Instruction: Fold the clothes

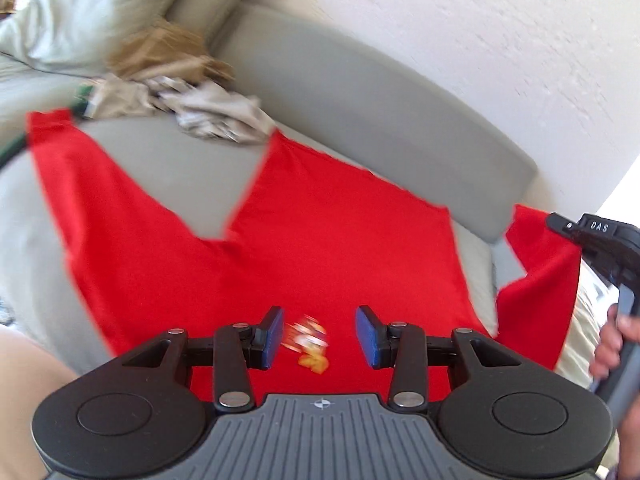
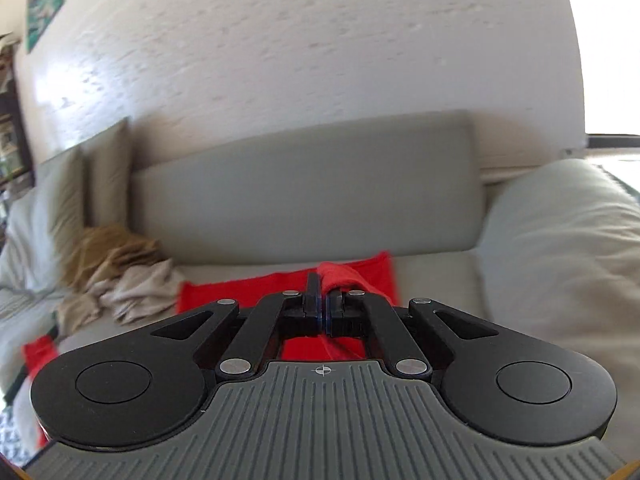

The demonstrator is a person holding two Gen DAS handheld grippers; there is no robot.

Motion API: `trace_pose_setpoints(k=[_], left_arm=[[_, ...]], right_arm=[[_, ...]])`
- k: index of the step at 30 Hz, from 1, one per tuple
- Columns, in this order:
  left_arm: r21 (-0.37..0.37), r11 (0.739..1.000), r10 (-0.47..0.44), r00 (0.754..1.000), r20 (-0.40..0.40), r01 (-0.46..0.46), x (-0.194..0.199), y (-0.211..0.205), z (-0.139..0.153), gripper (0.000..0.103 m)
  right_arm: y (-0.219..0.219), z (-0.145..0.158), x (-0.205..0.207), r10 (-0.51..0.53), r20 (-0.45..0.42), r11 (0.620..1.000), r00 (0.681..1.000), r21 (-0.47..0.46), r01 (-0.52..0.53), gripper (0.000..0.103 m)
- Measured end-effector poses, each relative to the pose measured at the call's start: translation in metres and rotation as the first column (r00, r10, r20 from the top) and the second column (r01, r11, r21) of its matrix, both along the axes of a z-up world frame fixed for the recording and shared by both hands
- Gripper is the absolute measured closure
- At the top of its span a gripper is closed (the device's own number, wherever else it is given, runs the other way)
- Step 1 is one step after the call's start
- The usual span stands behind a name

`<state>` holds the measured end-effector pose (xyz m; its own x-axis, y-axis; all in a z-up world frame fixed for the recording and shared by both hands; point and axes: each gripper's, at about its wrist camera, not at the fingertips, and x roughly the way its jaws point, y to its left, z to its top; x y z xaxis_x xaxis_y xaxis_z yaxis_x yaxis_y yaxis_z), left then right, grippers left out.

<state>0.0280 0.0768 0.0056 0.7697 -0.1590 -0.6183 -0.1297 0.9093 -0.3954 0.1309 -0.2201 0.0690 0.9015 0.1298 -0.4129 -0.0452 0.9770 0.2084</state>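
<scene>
Grey sofa [image 1: 360, 92] under red garment [image 1: 320, 240] (corner in right tool [image 2: 324, 312])

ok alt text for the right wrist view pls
The right claw is shut on a fold of the red garment, which lies on a grey sofa. A pile of beige clothes sits to the left, below a white wall.

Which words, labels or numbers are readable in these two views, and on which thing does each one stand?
"DAS": white letters on the black body of the right gripper, seen in the left wrist view.
Orange and white print on the red garment: too blurred to read.
Green picture on the wall, right wrist view: too blurred to tell any text.
</scene>
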Motion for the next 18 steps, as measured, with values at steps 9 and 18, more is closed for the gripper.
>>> trace_pose_setpoints(k=[9, 18], left_arm=[[-0.057, 0.993, 0.1, 0.995, 0.0, -0.1, -0.013, 0.046, -0.007, 0.064], [-0.085, 0.995, 0.045, 0.999, -0.015, -0.046, -0.01, 0.04, -0.022, 0.064]], right_arm=[[0.162, -0.094, 0.006, 0.257, -0.309, 0.96, 0.916, -0.026, -0.278, 0.096], [0.14, -0.11, -0.015, 0.401, -0.449, 0.912, 0.799, 0.108, -0.396, 0.037]])
